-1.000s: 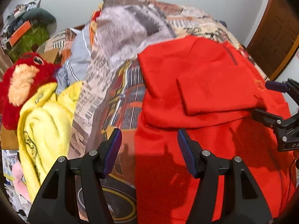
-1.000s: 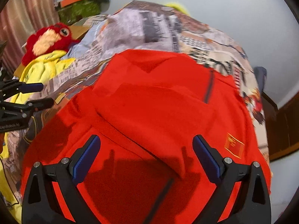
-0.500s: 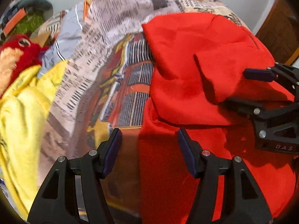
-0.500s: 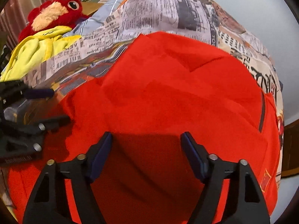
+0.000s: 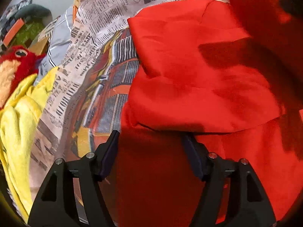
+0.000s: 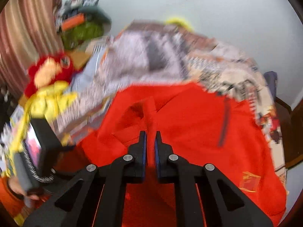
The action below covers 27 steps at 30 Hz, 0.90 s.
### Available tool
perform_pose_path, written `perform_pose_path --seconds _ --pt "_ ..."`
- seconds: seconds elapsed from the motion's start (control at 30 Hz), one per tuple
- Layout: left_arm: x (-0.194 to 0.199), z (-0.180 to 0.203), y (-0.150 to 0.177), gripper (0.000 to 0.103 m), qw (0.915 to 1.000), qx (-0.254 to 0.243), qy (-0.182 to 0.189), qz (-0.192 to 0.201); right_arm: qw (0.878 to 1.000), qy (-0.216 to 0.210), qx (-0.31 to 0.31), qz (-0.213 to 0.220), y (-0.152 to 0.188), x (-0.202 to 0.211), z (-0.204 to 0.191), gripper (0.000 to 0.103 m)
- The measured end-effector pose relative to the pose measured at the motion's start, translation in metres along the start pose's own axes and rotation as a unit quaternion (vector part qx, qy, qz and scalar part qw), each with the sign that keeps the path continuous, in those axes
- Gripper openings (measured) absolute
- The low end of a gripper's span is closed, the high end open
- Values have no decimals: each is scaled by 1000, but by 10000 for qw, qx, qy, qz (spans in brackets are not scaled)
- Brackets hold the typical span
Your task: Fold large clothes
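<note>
Fabric of a red garment (image 5: 198, 79) covers the near and right part of a bed, folded over itself so that an upper layer ends in a straight edge above a lower layer. In the right wrist view the same garment (image 6: 198, 124) is smeared by motion blur; a dark stripe and a small badge on it can be made out, little else. The right gripper (image 6: 150, 147) has its fingers pressed together on a raised ridge of the red cloth. The left gripper (image 5: 151, 145) stands with its fingers wide apart, low over the garment's near left edge, holding nothing; whether the tips touch the cloth cannot be told. A dark red blurred mass fills the far right corner of the left wrist view and cannot be identified. Under the garment lies a bedsheet (image 5: 90, 60) printed like newspaper. To the left are a yellow cloth (image 5: 17, 124) and a red plush toy (image 5: 17, 62), cut off by the frame. Beyond, a pale wall (image 6: 227, 19); far left, a pink curtain (image 6: 24, 34).
</note>
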<state>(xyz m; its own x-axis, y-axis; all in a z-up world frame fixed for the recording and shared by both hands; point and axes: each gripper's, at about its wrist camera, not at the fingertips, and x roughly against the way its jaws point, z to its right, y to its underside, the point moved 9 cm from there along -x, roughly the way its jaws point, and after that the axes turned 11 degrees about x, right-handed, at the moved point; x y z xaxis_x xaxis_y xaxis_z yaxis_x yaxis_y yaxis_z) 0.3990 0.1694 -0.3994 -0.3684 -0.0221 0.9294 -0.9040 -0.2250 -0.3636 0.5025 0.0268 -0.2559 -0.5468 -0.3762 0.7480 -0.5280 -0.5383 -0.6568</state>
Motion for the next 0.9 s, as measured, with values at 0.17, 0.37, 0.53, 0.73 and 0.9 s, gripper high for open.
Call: perform_pose_path --seconds 0.17,0.37,0.53,0.73,0.9 --pt "1 -2 -3 67 9985 494 163 -192 9964 466 -474 518 -11 62 61 7" --pt "-4 -7 -8 67 9973 684 -228 -107 9890 962 -953 594 25 108 116 7" --pt "-7 -19 -15 67 9942 916 -567 37 9851 1120 -1271 297 76 115 143 7" --pt "-8 -43 -22 67 9871 1409 -740 167 9774 933 -1892 -146 148 103 157 7" --pt "-9 -59 -25 74 9820 1752 -692 143 9695 721 -2282 -528 196 89 162 7"
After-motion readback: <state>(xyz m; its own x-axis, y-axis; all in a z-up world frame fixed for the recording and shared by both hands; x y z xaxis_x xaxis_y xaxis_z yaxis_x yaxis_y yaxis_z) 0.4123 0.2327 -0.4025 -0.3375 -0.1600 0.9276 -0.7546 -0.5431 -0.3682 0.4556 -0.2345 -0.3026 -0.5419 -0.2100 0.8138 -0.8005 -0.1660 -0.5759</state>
